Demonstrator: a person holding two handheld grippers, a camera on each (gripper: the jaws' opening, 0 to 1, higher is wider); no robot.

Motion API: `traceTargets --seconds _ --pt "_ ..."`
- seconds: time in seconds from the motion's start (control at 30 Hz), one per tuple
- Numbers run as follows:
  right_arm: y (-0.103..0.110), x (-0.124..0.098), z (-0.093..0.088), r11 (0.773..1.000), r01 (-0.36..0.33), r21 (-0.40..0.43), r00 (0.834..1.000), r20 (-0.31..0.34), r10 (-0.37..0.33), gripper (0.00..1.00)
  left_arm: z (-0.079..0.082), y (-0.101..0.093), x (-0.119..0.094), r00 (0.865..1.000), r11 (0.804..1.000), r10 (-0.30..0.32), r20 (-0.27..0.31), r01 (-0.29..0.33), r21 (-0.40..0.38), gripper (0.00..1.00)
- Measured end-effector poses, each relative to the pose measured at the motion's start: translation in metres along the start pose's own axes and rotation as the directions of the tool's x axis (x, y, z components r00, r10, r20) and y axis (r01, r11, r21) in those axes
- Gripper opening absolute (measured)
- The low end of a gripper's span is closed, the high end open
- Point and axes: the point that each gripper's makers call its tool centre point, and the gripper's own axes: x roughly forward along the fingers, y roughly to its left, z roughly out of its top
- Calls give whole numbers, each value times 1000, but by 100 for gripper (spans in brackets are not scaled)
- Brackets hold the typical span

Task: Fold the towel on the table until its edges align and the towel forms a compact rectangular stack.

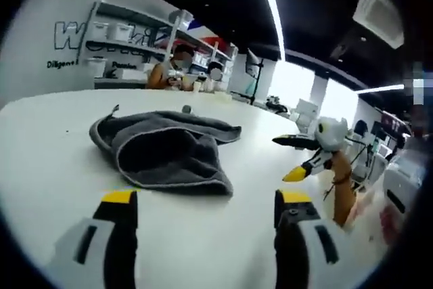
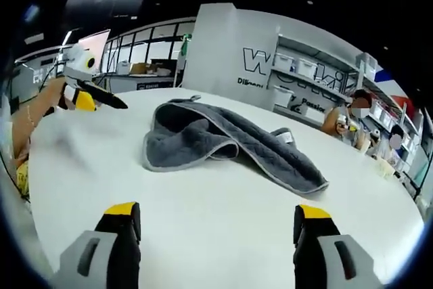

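Left gripper view: the left gripper [image 1: 206, 201] hovers above the white tabletop [image 1: 54, 160] with its jaws spread wide and holding nothing. Just beyond them lies the grey towel [image 1: 166, 150], crumpled and loosely doubled over, one corner reaching toward the right. The right gripper [image 1: 304, 157] comes in from the right, its jaws parted. In the right gripper view the towel's [image 2: 223, 141] long axis slants from upper left to lower right, and that gripper's own jaws stand spread and hold nothing.

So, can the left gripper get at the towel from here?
Probably yes: the left gripper is open, facing the crumpled towel, with only bare table between them.
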Motion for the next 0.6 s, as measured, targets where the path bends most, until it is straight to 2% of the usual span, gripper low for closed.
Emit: traceTargets --seconds 0.1,0.17,0.23,0.43,0.5,0.6 --pt "-3 -2 0 1000 5 -4 1000 2 -5 98 -7 -9 13 999 998 -38 -36 36 -48 78" --pt "-4 -3 0 1000 8 -6 1000 7 -8 98 -12 -11 21 998 998 -45 -54 42 -56 78" --pt "-5 -4 0 1000 9 -5 1000 12 -9 97 -19 -15 29 995 994 -60 -83 52 -95 77" --pt "-6 -6 -5 1000 10 1 1000 7 -10 97 -19 -27 47 988 966 -141 -69 122 -227 63" --pt "-7 -6 -7 1000 13 2 1000 4 -13 96 -20 -28 52 987 955 -148 -55 129 -266 62" --pt "-10 -9 -9 1000 15 9 1000 7 -15 96 -22 -25 62 987 949 -150 -66 125 -289 62"
